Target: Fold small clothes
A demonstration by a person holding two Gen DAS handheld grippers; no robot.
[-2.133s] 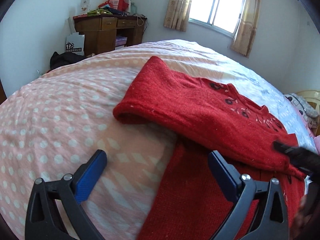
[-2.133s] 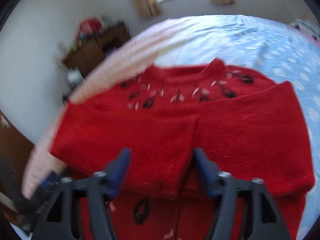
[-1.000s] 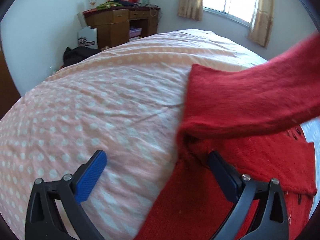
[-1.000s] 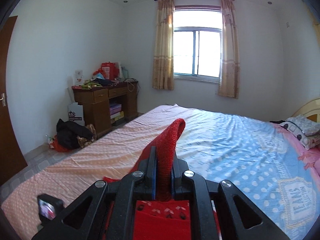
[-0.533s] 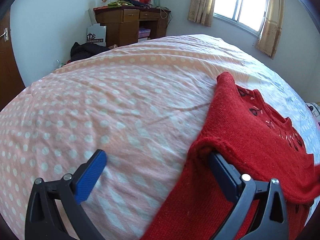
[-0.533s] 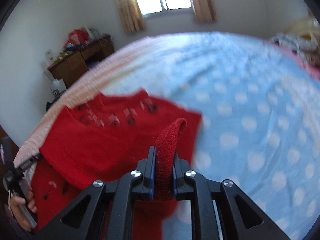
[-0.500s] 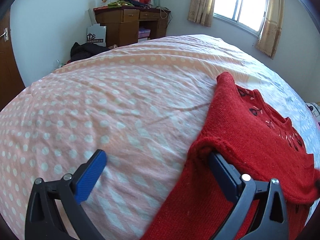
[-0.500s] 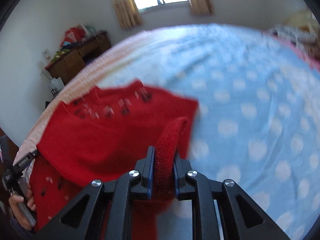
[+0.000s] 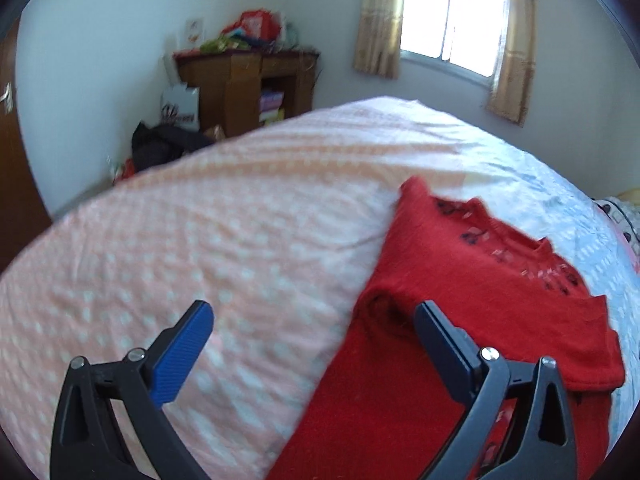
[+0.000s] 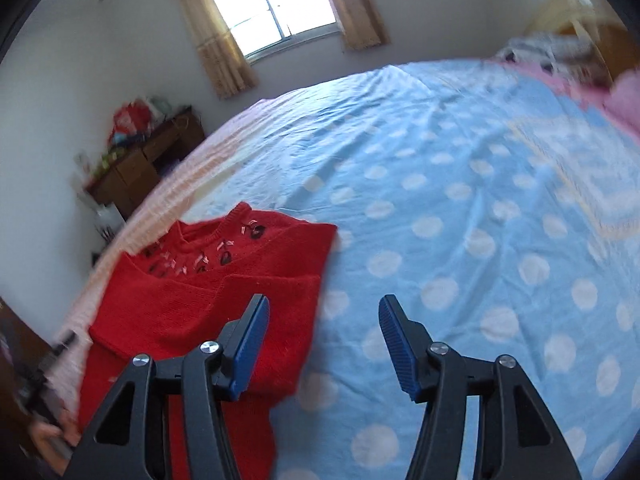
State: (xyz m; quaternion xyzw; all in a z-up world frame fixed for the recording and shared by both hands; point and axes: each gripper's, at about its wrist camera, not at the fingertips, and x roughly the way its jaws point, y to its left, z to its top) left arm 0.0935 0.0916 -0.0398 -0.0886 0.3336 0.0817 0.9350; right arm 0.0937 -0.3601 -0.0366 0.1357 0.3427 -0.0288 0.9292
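A small red knit sweater [image 9: 460, 280] lies flat on the bed with both sleeves folded across its chest; it also shows in the right wrist view [image 10: 216, 300]. My left gripper [image 9: 312, 328] is open and empty, over the sweater's left edge, its right finger above the folded sleeve. My right gripper [image 10: 322, 320] is open and empty, over the sweater's right edge, its left finger above the red knit and its right finger above the sheet.
The bed sheet is pink with white dots [image 9: 200, 240] on the left and blue with white dots [image 10: 460, 208] on the right. A wooden desk [image 9: 244, 84] with clutter and bags stands by the wall. Pillows [image 10: 560, 48] lie at the headboard.
My right gripper has let go of the sleeve and opened; the sleeve now lies folded across the sweater. My left gripper has lifted and drawn back slightly, still open.
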